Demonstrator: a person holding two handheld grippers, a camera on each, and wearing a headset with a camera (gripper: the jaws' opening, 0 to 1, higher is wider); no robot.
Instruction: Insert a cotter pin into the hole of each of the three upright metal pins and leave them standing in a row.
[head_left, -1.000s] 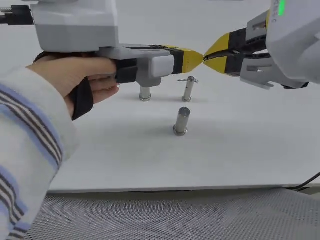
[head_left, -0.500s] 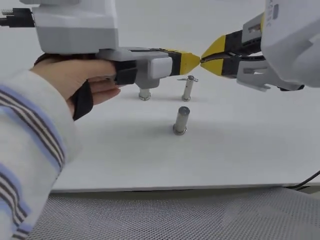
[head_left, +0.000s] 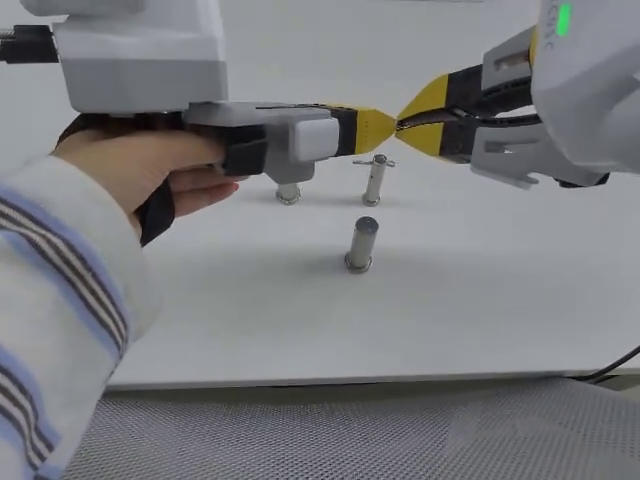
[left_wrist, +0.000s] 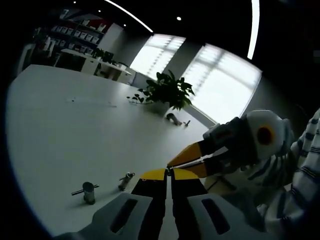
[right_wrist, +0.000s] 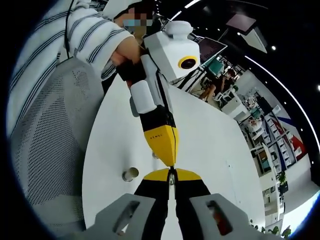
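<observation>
The left hand-held gripper (head_left: 388, 123) and right hand-held gripper (head_left: 408, 121) are held closed, tip to tip above the counter (head_left: 500, 280), probably for a cotter-pin handover. The rear pin (head_left: 375, 182) is cottered; the front pin (head_left: 361, 244) stands bare.

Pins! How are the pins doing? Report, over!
Both shut: left gripper and right gripper, tip to tip above the table. One cotter, in back right pin; front pin bare; back left pin top hidden. Nothing blocking.
</observation>
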